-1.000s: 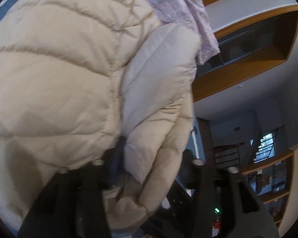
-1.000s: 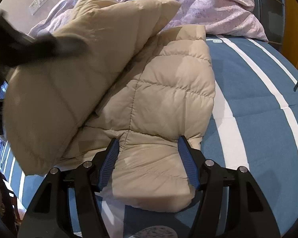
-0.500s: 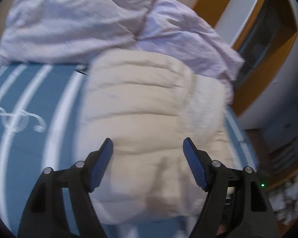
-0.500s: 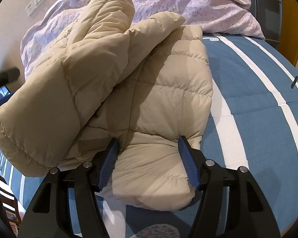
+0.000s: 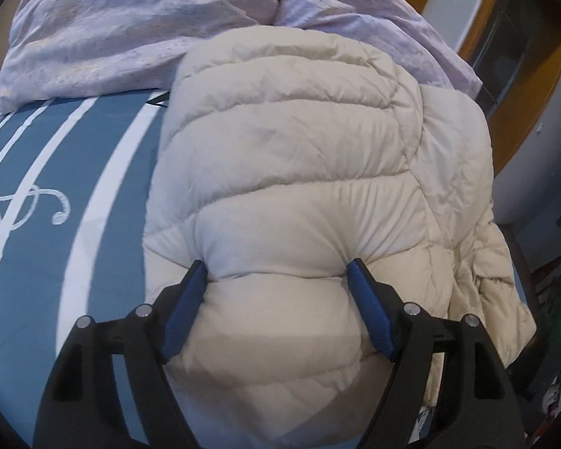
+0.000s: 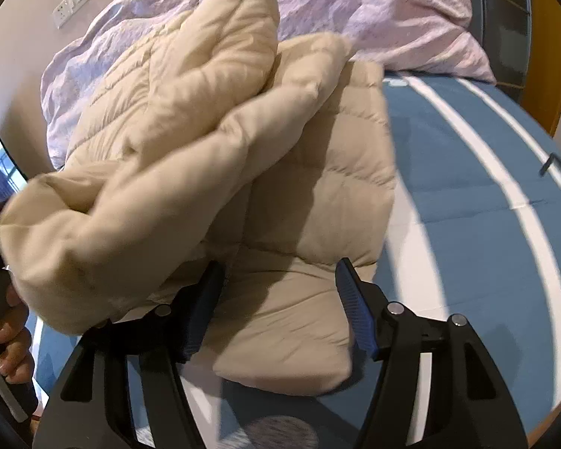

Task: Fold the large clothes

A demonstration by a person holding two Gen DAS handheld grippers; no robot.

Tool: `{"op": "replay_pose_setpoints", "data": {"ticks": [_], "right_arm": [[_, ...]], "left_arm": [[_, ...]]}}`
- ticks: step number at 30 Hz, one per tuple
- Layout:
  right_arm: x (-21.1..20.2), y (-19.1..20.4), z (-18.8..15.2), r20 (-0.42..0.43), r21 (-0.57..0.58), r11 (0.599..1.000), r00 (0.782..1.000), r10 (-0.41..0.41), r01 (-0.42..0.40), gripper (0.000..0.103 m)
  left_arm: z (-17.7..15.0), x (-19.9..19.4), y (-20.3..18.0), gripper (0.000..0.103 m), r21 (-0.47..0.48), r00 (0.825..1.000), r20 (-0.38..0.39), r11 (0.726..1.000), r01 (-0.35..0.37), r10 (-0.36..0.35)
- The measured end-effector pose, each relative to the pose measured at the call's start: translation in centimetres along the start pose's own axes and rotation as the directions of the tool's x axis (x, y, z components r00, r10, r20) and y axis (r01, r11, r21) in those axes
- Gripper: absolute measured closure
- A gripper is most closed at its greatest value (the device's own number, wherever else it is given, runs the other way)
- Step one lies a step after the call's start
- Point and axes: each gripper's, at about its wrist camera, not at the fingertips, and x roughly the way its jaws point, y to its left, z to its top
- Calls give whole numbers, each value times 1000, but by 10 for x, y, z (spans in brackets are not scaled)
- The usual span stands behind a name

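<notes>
Straddling the puffer jacket [image 5: 299, 172]: both claws, left claw [image 5: 276, 265] and right claw [image 6: 280, 265], spread wide.

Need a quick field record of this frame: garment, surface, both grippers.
garment: cream quilted puffer jacket, partly folded over itself
surface: blue bedcover with white stripes
behind: crumpled lilac duvet
left hand-held gripper: open, fingers pressed into jacket
right hand-held gripper: open, straddling jacket's near end

Soft indoor light, strong fisheye bending with dark corners, motion blur across the right wrist view.
</notes>
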Motion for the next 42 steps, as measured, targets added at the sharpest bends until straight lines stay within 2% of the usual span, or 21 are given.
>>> {"op": "replay_pose_setpoints", "data": {"ticks": [2, 4, 6, 9, 12, 17, 21, 22, 25, 28, 36, 42], "right_arm": [[-12, -12, 7, 31, 11, 998, 997, -68, 68, 39], [-26, -26, 16, 61, 48, 994, 993, -102, 99, 39], [-40, -37, 29, 90, 96, 992, 992, -87, 78, 40], [-54, -35, 50, 131, 104, 994, 990, -44, 31, 50], [-55, -11, 76, 145, 57, 998, 989, 27, -36, 59], [-36, 24, 99, 127, 10, 997, 989, 74, -76, 69], [-17, 35, 102, 112, -6, 999, 993, 42, -41, 70], [-12, 33, 101, 101, -6, 1000, 995, 21, -20, 73], [10, 15, 92, 34, 15, 997, 996, -79, 79, 79], [25, -4, 84, -6, 52, 994, 995, -99, 99, 82], [36, -19, 73, -22, 68, 993, 995, -99, 100, 82], [35, -27, 65, -6, 84, 994, 998, -69, 69, 82]], "left_arm": [[-1, 2, -2, 26, 3, 1000, -2, 1000, 10, -10], [-2, 5, -3, 25, 5, 1000, -3, 1000, 14, -14], [-1, 8, -2, 25, 5, 1000, -5, 1000, 23, -23], [-1, 11, -3, 25, 10, 999, -6, 999, 33, -33], [-1, 13, -6, 24, 30, 1000, -2, 999, 30, -30], [1, 15, -8, 24, 49, 999, -11, 998, 33, -32], [2, 16, -9, 24, 55, 999, -15, 998, 37, -36], [2, 16, -8, 24, 55, 999, -14, 998, 39, -38], [3, 14, -6, 24, 43, 998, -11, 997, 56, -56], [6, 9, -4, 25, 31, 996, -4, 996, 88, -88], [16, -4, -5, 27, 30, 995, 17, 994, 102, -103], [35, -14, -4, 27, 56, 997, 47, 997, 55, -58]]}}
